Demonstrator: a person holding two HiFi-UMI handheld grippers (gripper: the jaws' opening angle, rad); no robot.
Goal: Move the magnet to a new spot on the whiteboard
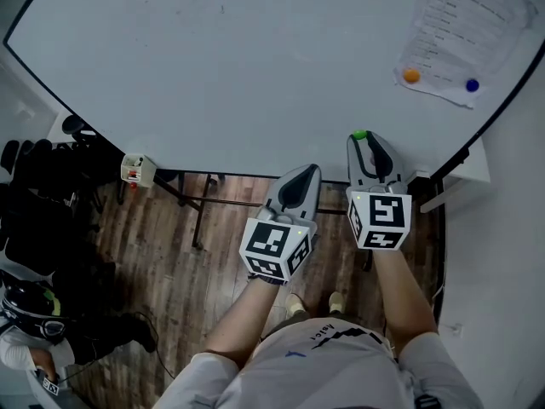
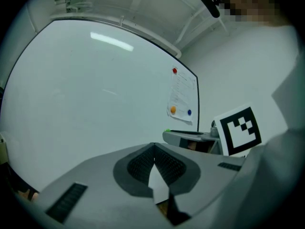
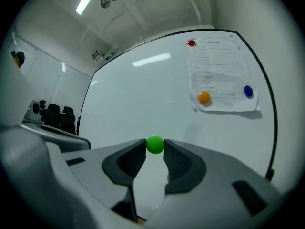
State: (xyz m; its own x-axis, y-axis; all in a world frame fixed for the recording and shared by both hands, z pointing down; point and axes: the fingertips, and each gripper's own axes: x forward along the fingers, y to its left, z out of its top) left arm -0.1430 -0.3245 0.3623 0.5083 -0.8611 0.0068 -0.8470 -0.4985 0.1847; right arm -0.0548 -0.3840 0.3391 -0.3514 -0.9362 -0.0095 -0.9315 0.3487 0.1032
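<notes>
Whiteboard [image 1: 238, 66] mostly bare, with a paper sheet [image 1: 464, 24] at its right end under an orange magnet [image 1: 411, 76] and a blue magnet [image 1: 472, 84]. My left tongs [image 2: 153, 163] hang level beside the right, jaws pressed together on nothing. My right tongs [image 1: 364, 147] have their tips closed on the green magnet [image 3: 155, 144], low by the board's bottom edge and well apart from the sheet; contact with the surface not discernible. Judgement: small, light, hard and smooth-rounded, so liable to squirt from a tip pinch. Hold it across its widest girth, seated deeper in the ribbed pads [image 3: 133, 161].
</notes>
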